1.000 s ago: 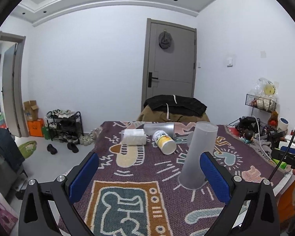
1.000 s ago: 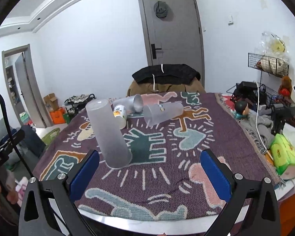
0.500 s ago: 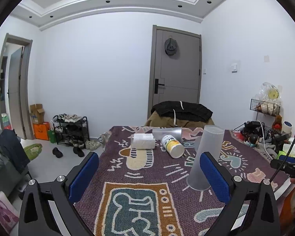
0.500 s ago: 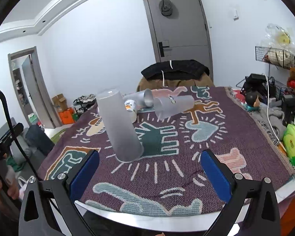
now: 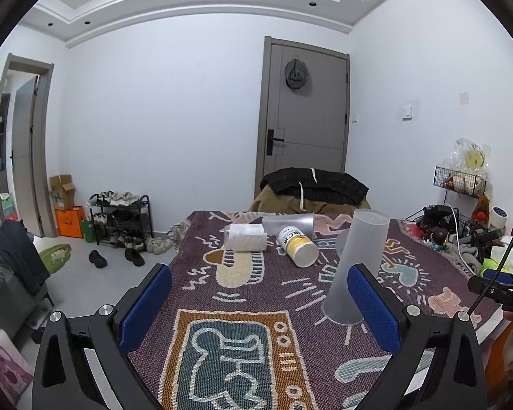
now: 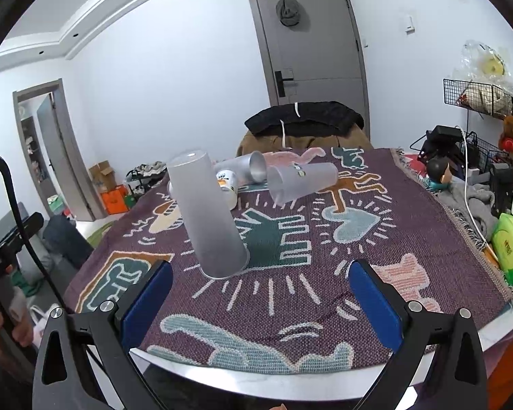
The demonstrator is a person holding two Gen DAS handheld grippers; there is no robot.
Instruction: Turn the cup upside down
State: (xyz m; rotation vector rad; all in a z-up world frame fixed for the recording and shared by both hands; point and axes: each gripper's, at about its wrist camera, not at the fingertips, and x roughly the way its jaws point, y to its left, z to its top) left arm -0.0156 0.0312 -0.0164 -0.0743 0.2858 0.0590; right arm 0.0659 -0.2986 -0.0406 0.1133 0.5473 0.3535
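Observation:
A tall frosted plastic cup [image 6: 208, 218] stands upside down, mouth on the patterned cloth [image 6: 290, 294]; it also shows in the left wrist view [image 5: 355, 266], partly behind my left gripper's right finger. My left gripper [image 5: 260, 304] is open and empty, near the table's front left. My right gripper [image 6: 261, 302] is open and empty at the near table edge, the cup a little ahead and left of it. A second frosted cup [image 6: 301, 181] lies on its side further back.
A silver metal cup [image 6: 246, 167], a yellow-white tub [image 5: 297, 244] and a wrapped white roll [image 5: 244, 237] lie on their sides at the back. Clutter, green packets [image 6: 509, 246] and a wire rack line the right side. A draped chair [image 5: 311, 188] stands behind the table.
Both grippers have drawn back and risen slightly; the table appears lower and farther in both views. The upside-down cup stays standing where it was.

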